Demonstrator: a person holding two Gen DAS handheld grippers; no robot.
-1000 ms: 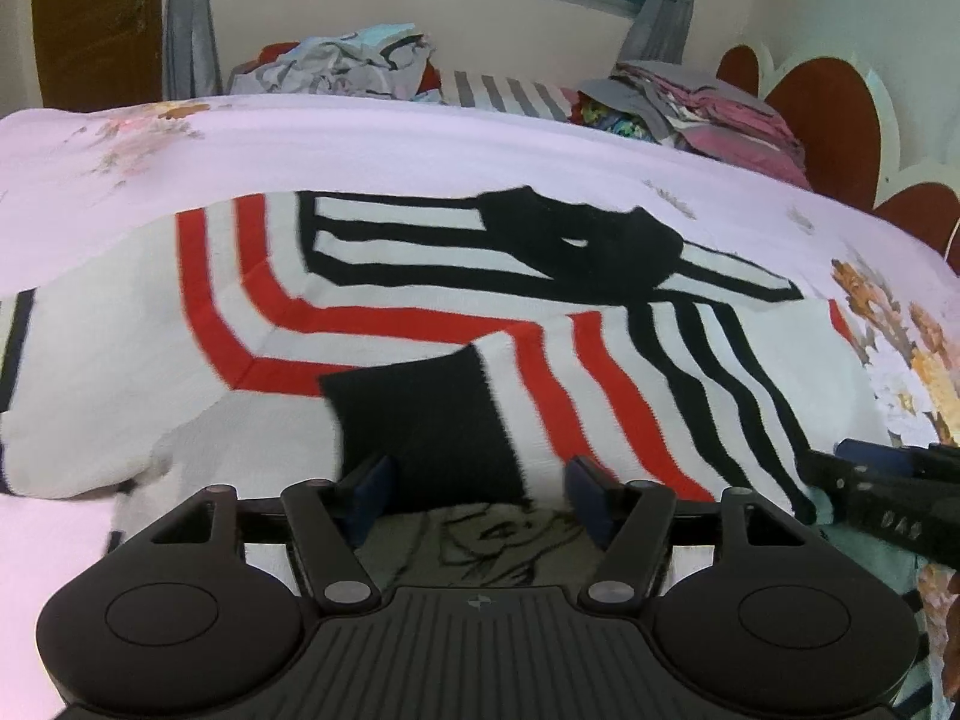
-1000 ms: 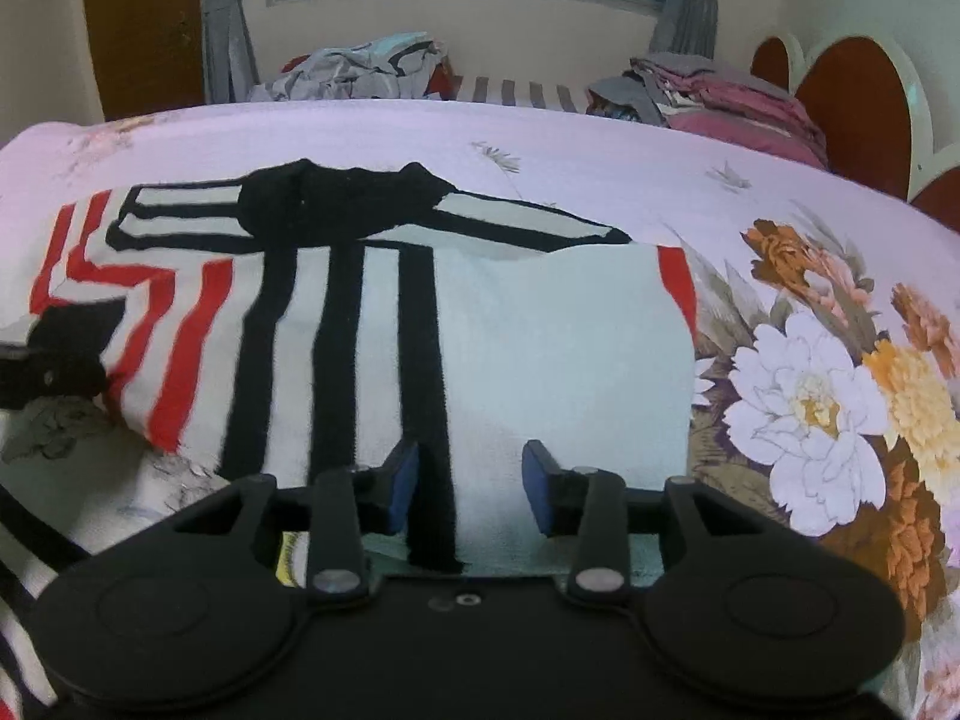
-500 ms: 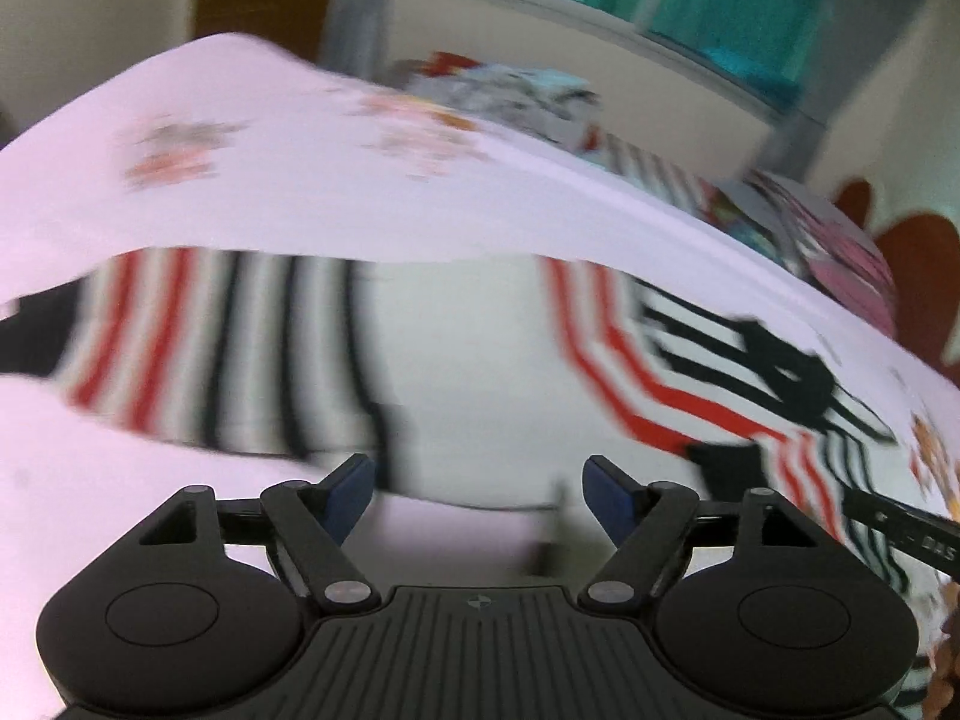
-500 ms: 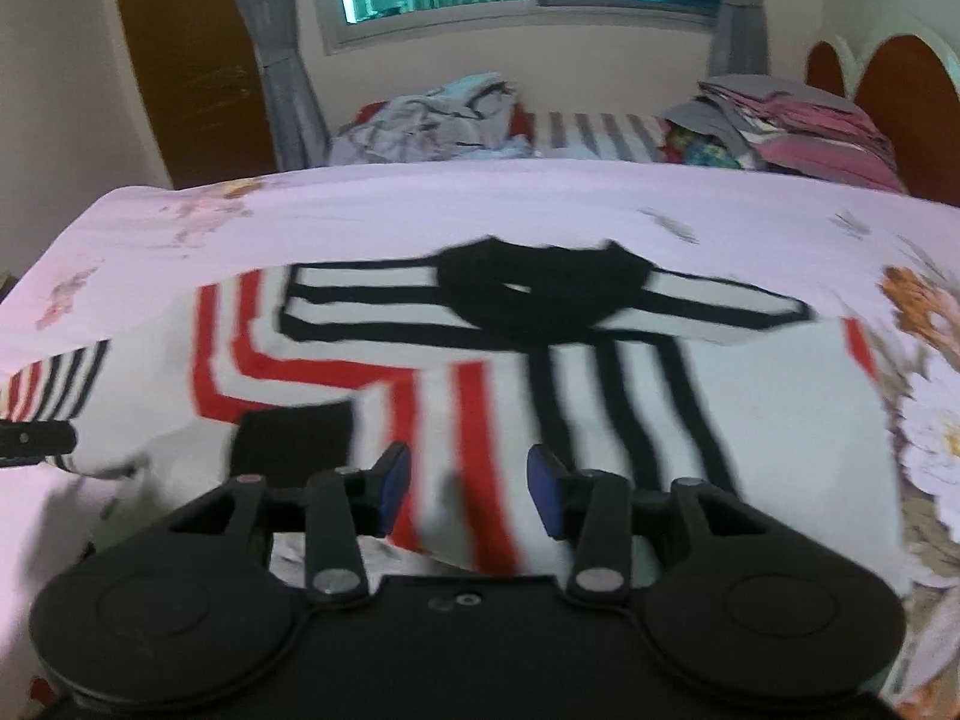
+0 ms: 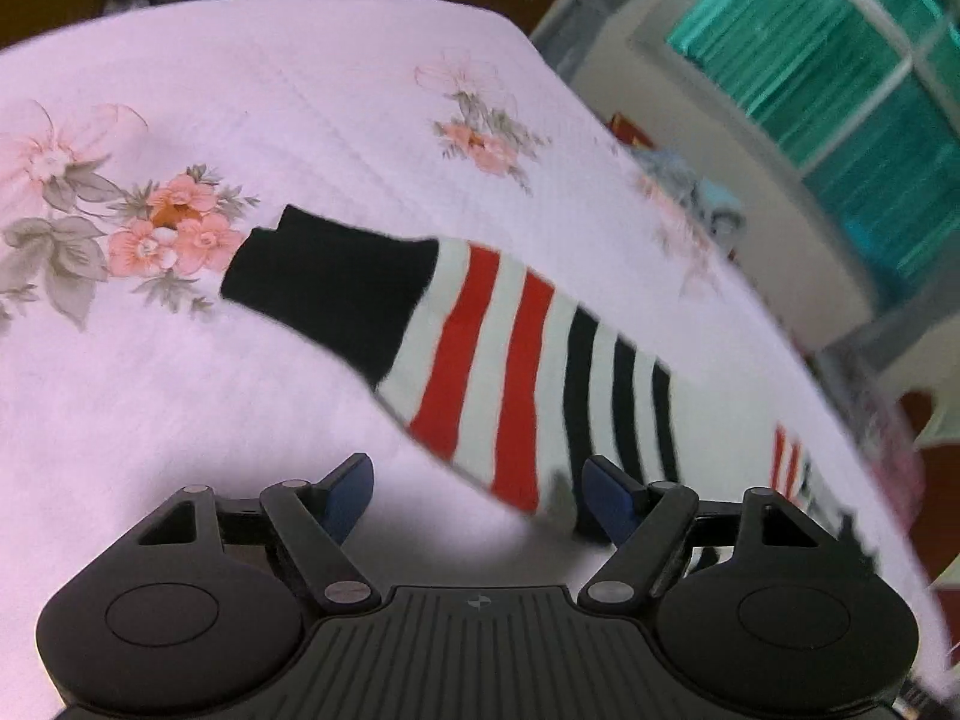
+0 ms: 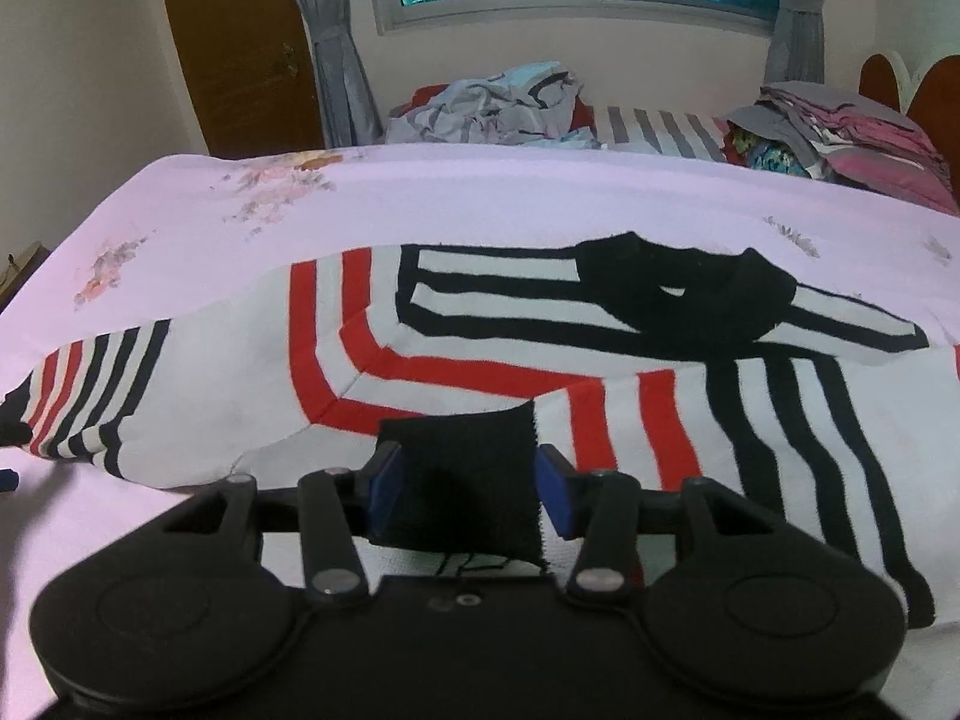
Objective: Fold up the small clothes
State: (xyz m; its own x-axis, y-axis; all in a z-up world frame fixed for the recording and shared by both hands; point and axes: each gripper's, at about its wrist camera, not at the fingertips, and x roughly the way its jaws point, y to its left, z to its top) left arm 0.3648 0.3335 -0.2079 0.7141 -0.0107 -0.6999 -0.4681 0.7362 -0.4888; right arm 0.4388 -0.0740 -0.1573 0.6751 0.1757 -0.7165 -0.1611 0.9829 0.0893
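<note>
A white knitted sweater with red and black stripes and a black collar [image 6: 540, 360] lies spread flat on the pink floral bed sheet [image 6: 420, 192], one sleeve already folded across its body so the black cuff [image 6: 474, 474] rests near the hem. My right gripper [image 6: 468, 492] sits over that cuff, its blue pads either side of it and not pressing; its jaws have just been opening, so I judge the sleeve released. The other sleeve [image 5: 510, 360] stretches out over the sheet, black cuff outermost. My left gripper [image 5: 474, 498] hangs just short of it, jaws wide and empty apart from the striped edge between them. To fold this sleeve well, I should close on both layers near the cuff, lift only enough to clear the sheet, and carry it straight across the body so it mirrors the first. Beyond the bed, a heap of loose clothes [image 6: 492, 102] waits under the window.
</note>
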